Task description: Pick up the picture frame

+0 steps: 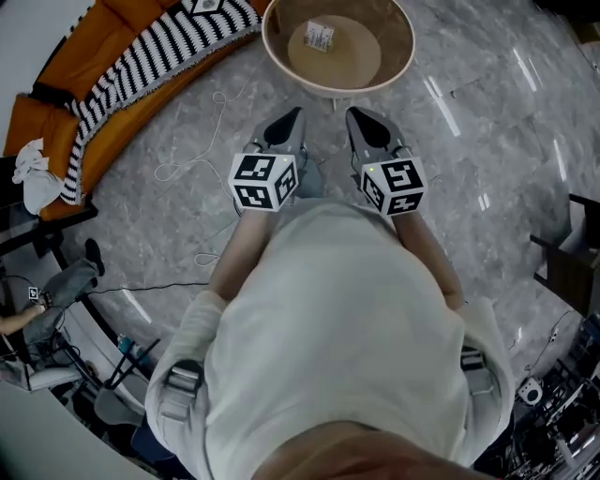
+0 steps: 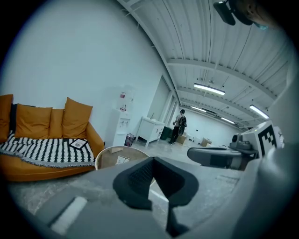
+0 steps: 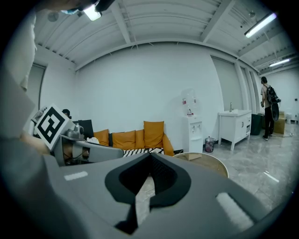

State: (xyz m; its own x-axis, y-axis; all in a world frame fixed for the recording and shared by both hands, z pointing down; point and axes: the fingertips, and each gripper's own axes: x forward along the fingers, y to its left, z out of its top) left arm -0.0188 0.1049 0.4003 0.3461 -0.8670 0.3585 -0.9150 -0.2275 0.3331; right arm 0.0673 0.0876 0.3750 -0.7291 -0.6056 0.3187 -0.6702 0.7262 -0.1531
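The picture frame (image 2: 78,144) is small and dark-edged. It lies flat on a black-and-white striped blanket (image 2: 42,151) on the orange sofa (image 2: 46,122), far ahead to the left; in the head view only its corner (image 1: 208,5) shows at the top edge. My left gripper (image 1: 291,117) and right gripper (image 1: 356,114) are held side by side in front of the person's body, both shut with nothing between the jaws. They point toward a round table and are far from the frame. Each gripper view shows its own shut jaws low in the middle.
A round table (image 1: 405,52) with a cream rim stands just ahead, with a small white box (image 1: 320,36) on its wooden top. A white cable (image 1: 202,141) trails over the grey floor. A dark chair (image 1: 572,253) is at the right. A person (image 3: 268,107) stands far off.
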